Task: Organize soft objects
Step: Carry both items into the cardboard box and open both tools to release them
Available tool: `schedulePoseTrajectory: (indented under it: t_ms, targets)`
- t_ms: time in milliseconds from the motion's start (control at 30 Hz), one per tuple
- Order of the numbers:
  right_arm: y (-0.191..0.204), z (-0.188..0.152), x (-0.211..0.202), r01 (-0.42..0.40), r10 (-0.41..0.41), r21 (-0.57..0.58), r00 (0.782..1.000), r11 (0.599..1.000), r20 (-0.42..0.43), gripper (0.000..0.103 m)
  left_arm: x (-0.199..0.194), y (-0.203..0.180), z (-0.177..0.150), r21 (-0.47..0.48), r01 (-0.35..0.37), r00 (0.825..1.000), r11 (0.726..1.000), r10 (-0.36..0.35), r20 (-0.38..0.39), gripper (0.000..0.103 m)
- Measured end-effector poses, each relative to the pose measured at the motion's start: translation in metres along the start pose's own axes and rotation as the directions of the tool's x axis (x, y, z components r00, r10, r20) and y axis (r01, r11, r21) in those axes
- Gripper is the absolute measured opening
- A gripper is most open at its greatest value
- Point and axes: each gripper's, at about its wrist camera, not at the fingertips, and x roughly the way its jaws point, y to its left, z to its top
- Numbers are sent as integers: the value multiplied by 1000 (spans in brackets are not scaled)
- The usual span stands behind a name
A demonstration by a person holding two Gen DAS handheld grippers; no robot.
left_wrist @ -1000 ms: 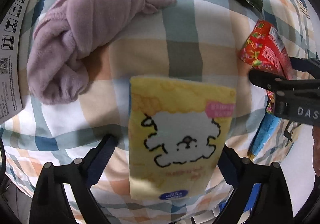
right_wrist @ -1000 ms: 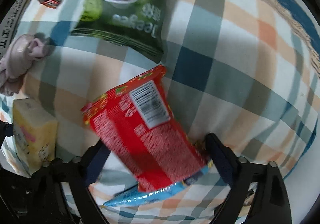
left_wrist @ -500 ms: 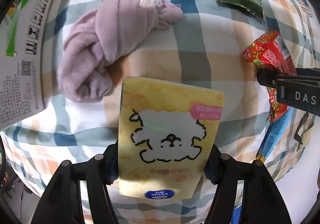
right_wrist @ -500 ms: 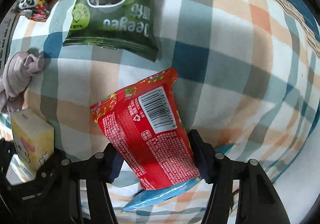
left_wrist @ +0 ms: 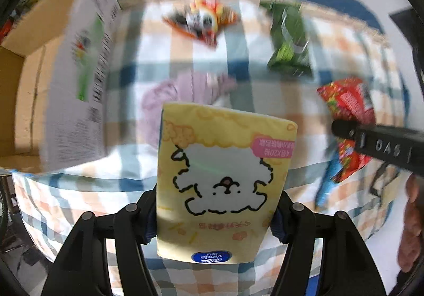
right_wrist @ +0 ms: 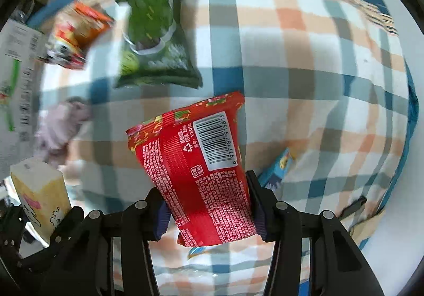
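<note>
My left gripper (left_wrist: 214, 216) is shut on a yellow tissue pack (left_wrist: 220, 179) with a white dog drawing and holds it above the checked cloth (left_wrist: 249, 84). My right gripper (right_wrist: 209, 206) is shut on a red snack bag (right_wrist: 201, 163) with a barcode, also lifted off the cloth. The tissue pack (right_wrist: 39, 187) shows at the left of the right wrist view, and the red bag (left_wrist: 347, 110) at the right of the left wrist view. A purple cloth bundle (left_wrist: 182, 94) lies on the cloth beyond the tissue pack.
An open cardboard box (left_wrist: 58, 79) stands at the left. A green snack bag (right_wrist: 156, 41) and an orange panda bag (right_wrist: 76, 36) lie at the far side. A blue packet (right_wrist: 278, 166) lies under the red bag. The cloth's blue edge (right_wrist: 408, 116) runs at the right.
Both grippers have closed on their packs and lifted them off the cloth. The views have pulled back and up, so the cardboard box and the far edge now show.
</note>
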Motion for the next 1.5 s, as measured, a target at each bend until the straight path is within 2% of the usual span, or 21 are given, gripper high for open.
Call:
schedulePoseTrajectory:
  t_ms: [100,233,267,300,400,600,767,800,867,1000,1133,1267,1333,1367,1500]
  targets:
    - [0,-16,-37,-43,42,14,998,999,55,52,-32,10,-12,4,19,998,1000,-20,62,63]
    - [29,-55,-76,-104,103,6,988,995,118,52,-88,40,-18,-15,29,992,999,-26,125,63]
    - [40,-62,-80,-117,116,-3,985,993,127,52,-103,47,-10,-22,27,990,999,-24,136,63]
    - [61,-78,-82,-130,130,-8,982,991,138,52,-115,57,-11,-30,26,988,999,-21,152,63]
    - [111,-97,-105,-164,169,-48,971,985,170,52,-152,94,-21,-54,6,981,999,5,196,63]
    - [209,-110,-135,-254,276,-134,943,958,184,52,-194,181,-12,-152,-19,970,988,55,237,63]
    - [286,-105,-146,-294,321,-163,930,942,178,52,-193,237,12,-204,-25,969,979,75,237,63]
    - [301,-102,-147,-295,321,-158,930,942,178,52,-179,234,28,-209,-30,969,977,80,235,63]
    - [323,-95,-146,-307,329,-145,929,941,166,52,-176,254,38,-220,-25,971,975,76,226,63]
    - [358,-68,-130,-293,301,-70,939,953,165,52,-158,292,72,-215,17,985,977,21,174,63]
    - [377,-38,-106,-280,272,33,950,960,151,52,-130,319,108,-217,82,992,973,-58,115,63]
    - [386,-4,-75,-234,222,92,967,968,125,52,-94,333,140,-223,133,991,966,-124,52,63]
    - [390,11,-61,-214,202,113,974,970,108,52,-73,338,153,-228,152,988,962,-154,7,63]
    - [391,17,-56,-201,189,122,976,972,105,52,-65,340,157,-219,183,981,958,-194,-30,63]
    - [395,42,-38,-160,149,137,985,978,90,52,-36,341,172,-229,212,968,950,-235,-81,63]
